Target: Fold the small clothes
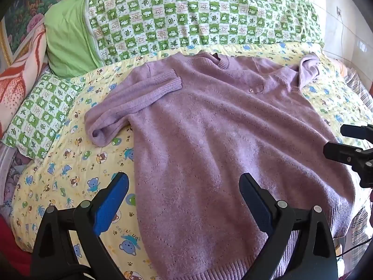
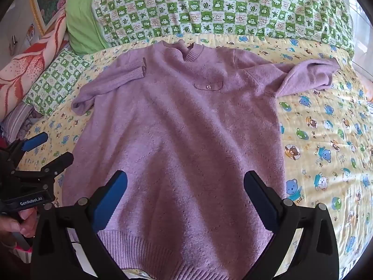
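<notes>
Both claws hang wide apart and empty over the bed: the left claw (image 1: 184, 200) shows low in the frame of its own view with its blue-padded fingers (image 1: 110, 206) spread over the lower left part of the garment, and the right claw (image 2: 185, 198) sits the same way low in its view, above the ribbed hem.

Spread face-up across the middle of both frames is the lilac fuzzy knitted sweater (image 2: 184, 126), lying on a yellow quilted bed cover printed with cartoon bears (image 2: 326, 144). Its collar points to the top of the frame, toward a green-and-white checked quilt (image 2: 209, 7). One sleeve (image 1: 130, 102) at centre left is already doubled back, its ribbed cuff resting near the shoulder; the other sleeve (image 2: 310, 74) reaches out to the upper right.

By its look, the knit should be light, soft and floppy, with no stiffness to hold a crease, and its fuzzy surface should grip the pads rather than slip. It will likely stretch and sag if lifted by one point. Good places to pinch are probably the thicker ribbed hem (image 2: 163, 252) at the bottom of the frame, the cuff, or a shoulder seam, taking both layers together.
</notes>
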### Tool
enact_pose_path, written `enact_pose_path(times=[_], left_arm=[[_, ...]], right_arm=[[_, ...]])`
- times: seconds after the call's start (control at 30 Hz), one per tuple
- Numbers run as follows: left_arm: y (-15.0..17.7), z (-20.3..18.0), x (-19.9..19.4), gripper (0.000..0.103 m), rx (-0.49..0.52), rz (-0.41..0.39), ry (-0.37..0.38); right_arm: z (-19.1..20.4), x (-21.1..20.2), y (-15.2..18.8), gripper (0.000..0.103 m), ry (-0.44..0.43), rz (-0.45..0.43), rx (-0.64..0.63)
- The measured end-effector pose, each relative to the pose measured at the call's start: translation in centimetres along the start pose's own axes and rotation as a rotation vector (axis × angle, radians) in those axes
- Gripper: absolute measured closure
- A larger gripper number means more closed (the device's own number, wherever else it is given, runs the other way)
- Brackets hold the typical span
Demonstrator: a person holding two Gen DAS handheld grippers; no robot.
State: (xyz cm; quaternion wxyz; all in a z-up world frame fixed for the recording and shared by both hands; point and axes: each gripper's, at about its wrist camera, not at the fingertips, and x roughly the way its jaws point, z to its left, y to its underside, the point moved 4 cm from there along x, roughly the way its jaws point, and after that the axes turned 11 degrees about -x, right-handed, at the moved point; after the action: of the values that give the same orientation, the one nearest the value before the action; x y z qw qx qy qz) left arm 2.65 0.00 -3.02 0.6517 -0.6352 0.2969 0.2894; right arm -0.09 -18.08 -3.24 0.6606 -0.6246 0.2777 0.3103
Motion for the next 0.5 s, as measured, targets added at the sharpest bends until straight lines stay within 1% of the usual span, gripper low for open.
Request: enact_pose_path(times=[0.1,0.27,0.43,0.5], left_arm=[[0.03,-0.01,0.02,0.007,0.001,-0.011,0.001],[0.19,-0.1,0.06,0.007,0.004,0.004,-0.001],[0.35,0.18,0.09,0.007,0.006,0.011,-0.003],[0.49,0.03,0.03,0.007,0.004,0.017,-0.003]], right_arm=[[0.07,0.06,0.11,0.003,-0.001,0.003,0.001],[0.16,-0.03,0.18,0.003,-0.001,0.004,0.004],[0.3,-0.65,-0.52,0.003,-0.001,0.009,0.011],[0.08,0.0,0.13,0.003,0.003,-0.004,0.002]])
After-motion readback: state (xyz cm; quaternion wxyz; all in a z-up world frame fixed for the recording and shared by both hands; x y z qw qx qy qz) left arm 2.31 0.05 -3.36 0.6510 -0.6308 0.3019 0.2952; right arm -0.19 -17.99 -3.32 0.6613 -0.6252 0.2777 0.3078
